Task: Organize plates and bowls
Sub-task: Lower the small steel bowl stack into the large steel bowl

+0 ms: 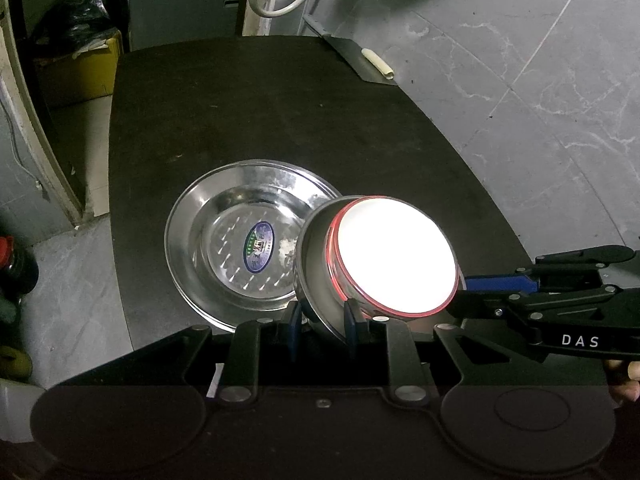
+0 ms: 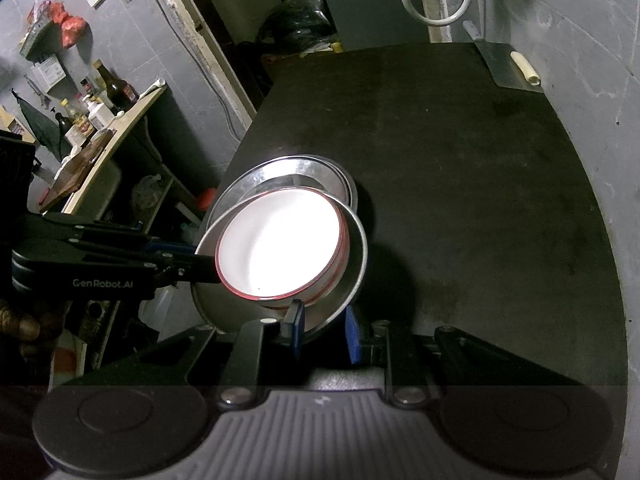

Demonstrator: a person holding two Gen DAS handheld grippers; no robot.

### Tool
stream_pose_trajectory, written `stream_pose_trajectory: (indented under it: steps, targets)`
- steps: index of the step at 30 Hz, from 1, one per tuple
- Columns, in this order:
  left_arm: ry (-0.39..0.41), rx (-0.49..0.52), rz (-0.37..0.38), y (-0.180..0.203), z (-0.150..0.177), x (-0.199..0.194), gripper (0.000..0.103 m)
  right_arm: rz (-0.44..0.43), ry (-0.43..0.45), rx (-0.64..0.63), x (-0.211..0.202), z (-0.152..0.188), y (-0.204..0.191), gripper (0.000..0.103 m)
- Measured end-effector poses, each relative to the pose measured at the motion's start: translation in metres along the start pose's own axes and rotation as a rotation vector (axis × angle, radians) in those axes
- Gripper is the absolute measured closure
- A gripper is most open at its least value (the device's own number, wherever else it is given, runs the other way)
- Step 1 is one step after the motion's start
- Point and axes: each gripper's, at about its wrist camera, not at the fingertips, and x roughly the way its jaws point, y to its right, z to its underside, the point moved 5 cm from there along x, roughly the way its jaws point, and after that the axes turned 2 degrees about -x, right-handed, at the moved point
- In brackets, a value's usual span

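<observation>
Dark worktop [image 1: 280, 112], near edge: both grippers, left gripper [image 1: 322, 322] and right gripper [image 2: 322, 326], clamp the steel dish [image 2: 352, 276] carrying the white bowl [image 1: 396, 256], tilted over the steel plate [image 1: 224, 248]. Level it before lowering; keep both grips even.

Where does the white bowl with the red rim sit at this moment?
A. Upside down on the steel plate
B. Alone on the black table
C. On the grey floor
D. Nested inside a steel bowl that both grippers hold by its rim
D: the white bowl with the red rim sits inside a steel bowl, whose rim the left gripper and right gripper pinch, tilted over the steel plate.
</observation>
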Motion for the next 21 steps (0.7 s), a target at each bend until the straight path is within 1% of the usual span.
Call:
stream_pose_trajectory:
  steps: [21]
  targets:
    - [0.011, -0.008, -0.006, -0.0002, 0.0013, -0.0021, 0.079, -0.007, 0.019, -0.022, -0.0019, -0.0031, -0.0010, 0.078]
